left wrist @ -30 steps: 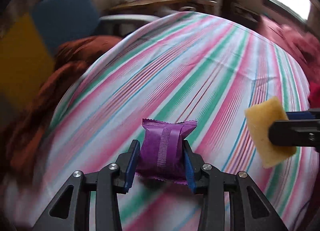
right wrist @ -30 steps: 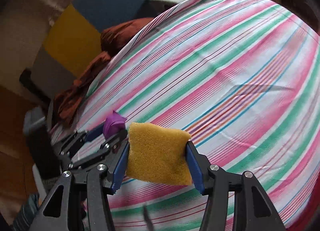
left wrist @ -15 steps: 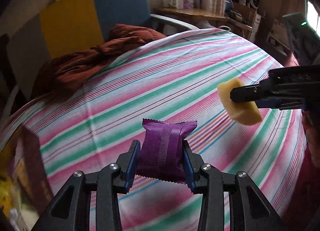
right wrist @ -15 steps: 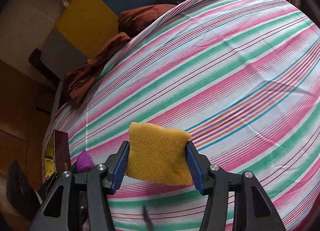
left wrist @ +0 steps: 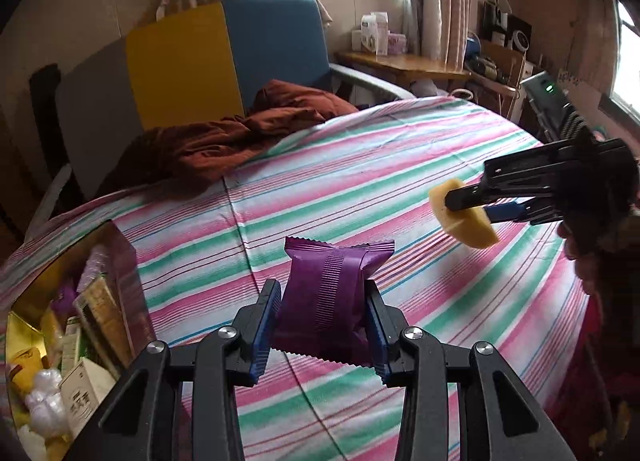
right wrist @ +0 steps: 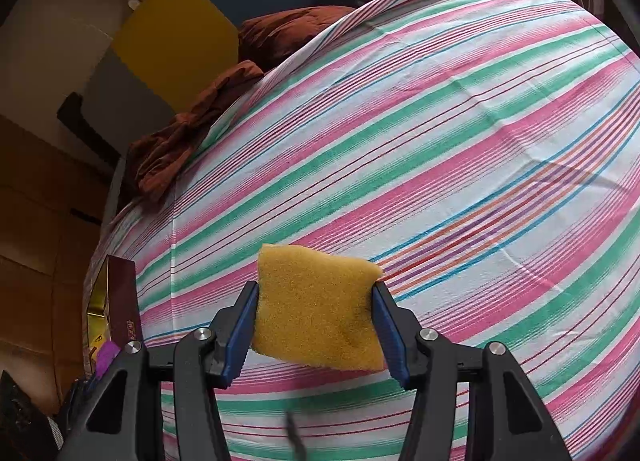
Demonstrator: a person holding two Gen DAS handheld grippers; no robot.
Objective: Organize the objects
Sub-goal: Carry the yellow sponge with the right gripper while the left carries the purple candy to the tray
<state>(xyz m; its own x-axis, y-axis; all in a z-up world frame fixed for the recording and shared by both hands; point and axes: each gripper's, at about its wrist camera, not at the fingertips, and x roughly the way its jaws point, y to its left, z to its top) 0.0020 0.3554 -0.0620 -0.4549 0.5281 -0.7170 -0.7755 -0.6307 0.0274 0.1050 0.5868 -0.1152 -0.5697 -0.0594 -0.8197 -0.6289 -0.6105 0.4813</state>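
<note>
Since the earlier frame, the left gripper (left wrist: pixel 324 325) swung leftward across the striped cotton bedsheet (left wrist: pixel 400 165), bringing the open maroon cardboard box with gold lining (left wrist: pixel 120 257) into its view at lower left; the right gripper (right wrist: pixel 312 325) barely shifted.

Item 1: purple crinkle-edged foil snack packet (left wrist: pixel 332 301), pinched upright between the left jaws, held above the sheet, just right of the box.

Item 2: yellow foam sponge pad (right wrist: pixel 316 309), squeezed between the right jaws, aloft over the sheet, well apart from the box.

Item 3: box, already holding assorted small cartons and white foam pieces.

Item 4: rust-brown crumpled blanket (left wrist: pixel 224 141), at the sheet's far edge, untouched.

Step judged in hand: carrying the packet to the box. Next move likely called for bringing it over the box opening, lowering, then spreading the jaws; the sponge probably awaited its turn.
</note>
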